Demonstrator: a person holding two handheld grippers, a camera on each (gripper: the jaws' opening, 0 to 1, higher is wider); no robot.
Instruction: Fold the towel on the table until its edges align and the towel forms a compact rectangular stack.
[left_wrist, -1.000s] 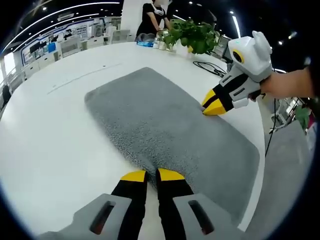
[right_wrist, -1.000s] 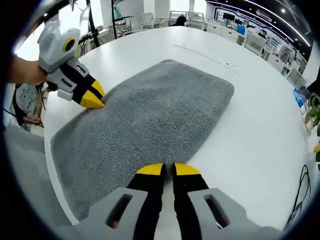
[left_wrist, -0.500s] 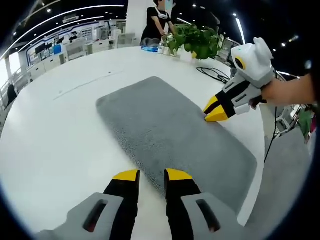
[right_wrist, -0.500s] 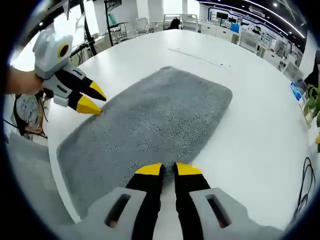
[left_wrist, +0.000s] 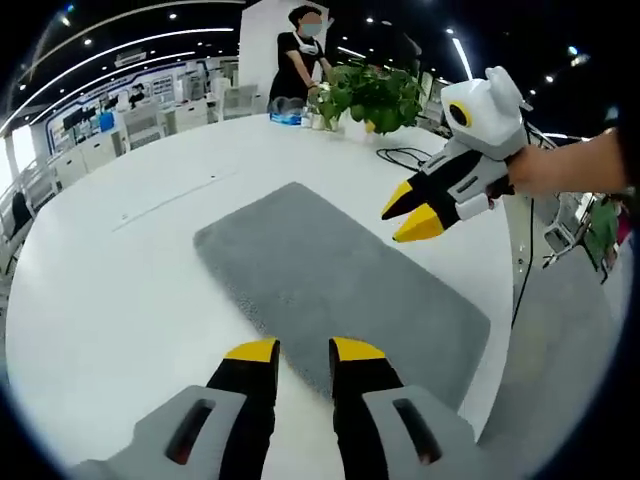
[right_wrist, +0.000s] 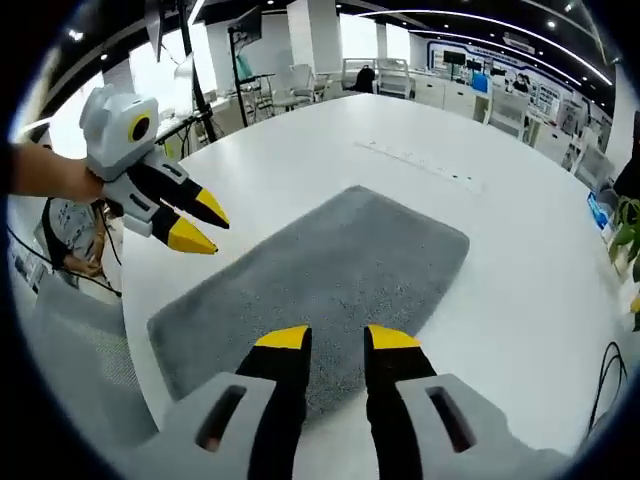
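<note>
A grey towel (left_wrist: 330, 285) lies flat as one compact rectangle on the white table (left_wrist: 120, 290); in the right gripper view the towel (right_wrist: 320, 280) runs from near my jaws toward the far right. My left gripper (left_wrist: 304, 350) hovers above the towel's near edge, open and holding nothing. The right gripper (left_wrist: 408, 214) hangs above the towel's far long edge, open, clear of the cloth. In the right gripper view my right gripper (right_wrist: 338, 339) stands open over the towel's edge, and the left gripper (right_wrist: 202, 223) floats open above the towel's left end.
A potted plant (left_wrist: 375, 90) and a black cable (left_wrist: 410, 155) sit at the table's far side, where a person (left_wrist: 300, 60) stands. The table edge (right_wrist: 130, 340) drops off just past the towel's left end. Bare white tabletop (right_wrist: 520, 270) lies to the right.
Both grippers have let go of the towel's edges, opened and lifted away. The towel stays flat on the table.
</note>
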